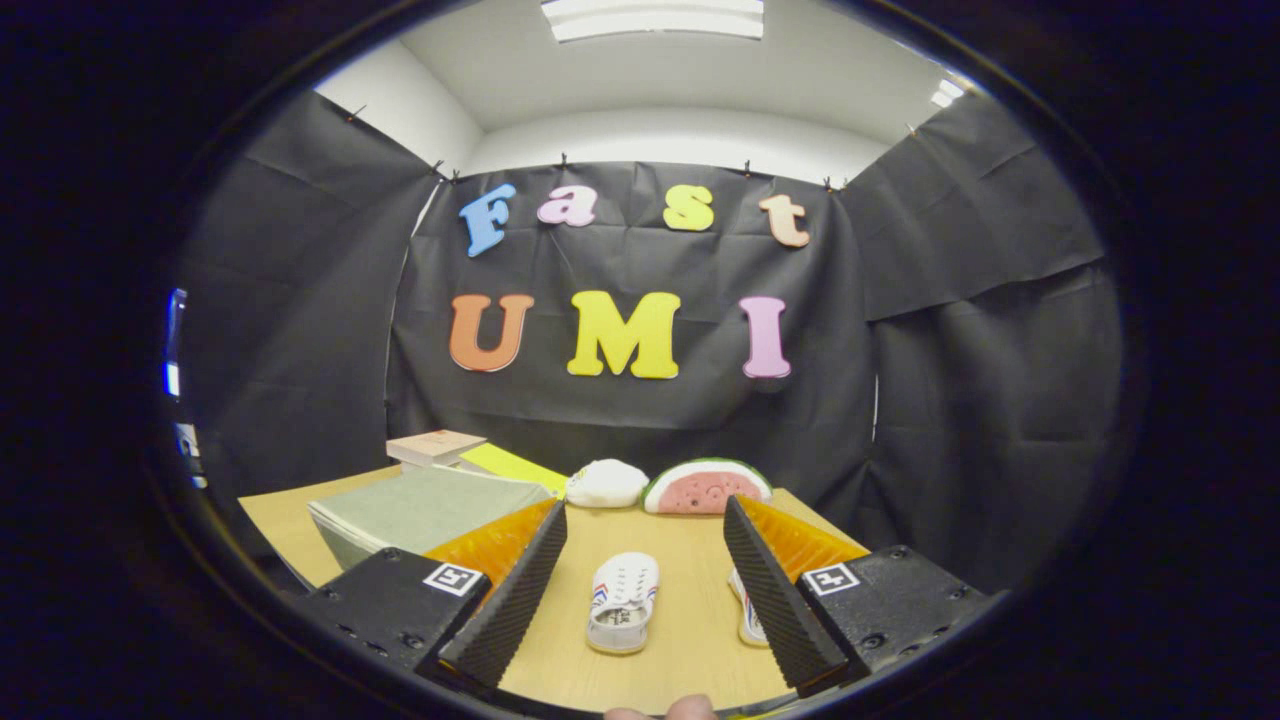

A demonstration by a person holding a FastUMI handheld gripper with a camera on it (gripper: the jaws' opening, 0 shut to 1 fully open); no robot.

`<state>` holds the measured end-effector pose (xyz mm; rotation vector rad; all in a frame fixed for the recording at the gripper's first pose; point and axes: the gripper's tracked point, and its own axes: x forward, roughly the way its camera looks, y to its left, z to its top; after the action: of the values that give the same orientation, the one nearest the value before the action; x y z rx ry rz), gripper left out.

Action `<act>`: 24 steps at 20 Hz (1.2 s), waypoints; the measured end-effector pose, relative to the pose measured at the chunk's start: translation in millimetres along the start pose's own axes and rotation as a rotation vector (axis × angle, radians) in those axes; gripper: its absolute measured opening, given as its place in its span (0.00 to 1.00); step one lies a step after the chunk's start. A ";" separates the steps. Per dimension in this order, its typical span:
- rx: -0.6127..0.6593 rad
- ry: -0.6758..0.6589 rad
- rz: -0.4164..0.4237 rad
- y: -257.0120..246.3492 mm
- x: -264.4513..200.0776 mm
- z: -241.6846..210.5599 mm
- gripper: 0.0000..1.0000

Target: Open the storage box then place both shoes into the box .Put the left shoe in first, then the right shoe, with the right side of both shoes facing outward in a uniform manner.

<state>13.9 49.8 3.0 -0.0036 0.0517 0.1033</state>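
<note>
Above table [690, 640] | hand-held gripper [645, 520] wide open, empty | white shoe [622, 603] lies between fingers, untouched

No words, numbers or brand names can be read on any object here. The only signs are two small square black-and-white coded markers, not text. One marker [453, 578] sits at lower left, on the block at the base of the left finger; the other marker [830, 577] sits at lower right, on the matching block. Both belong to the gripper [645, 505], whose fingers are spread apart, holding nothing. A white shoe [622, 603] between them has striped trim, no lettering.
</note>
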 end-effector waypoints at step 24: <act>0.631 0.465 0.663 91.7 92.1 -72.8 1.00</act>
<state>92.2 150.1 -74.6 0.6250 0.5491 0.7452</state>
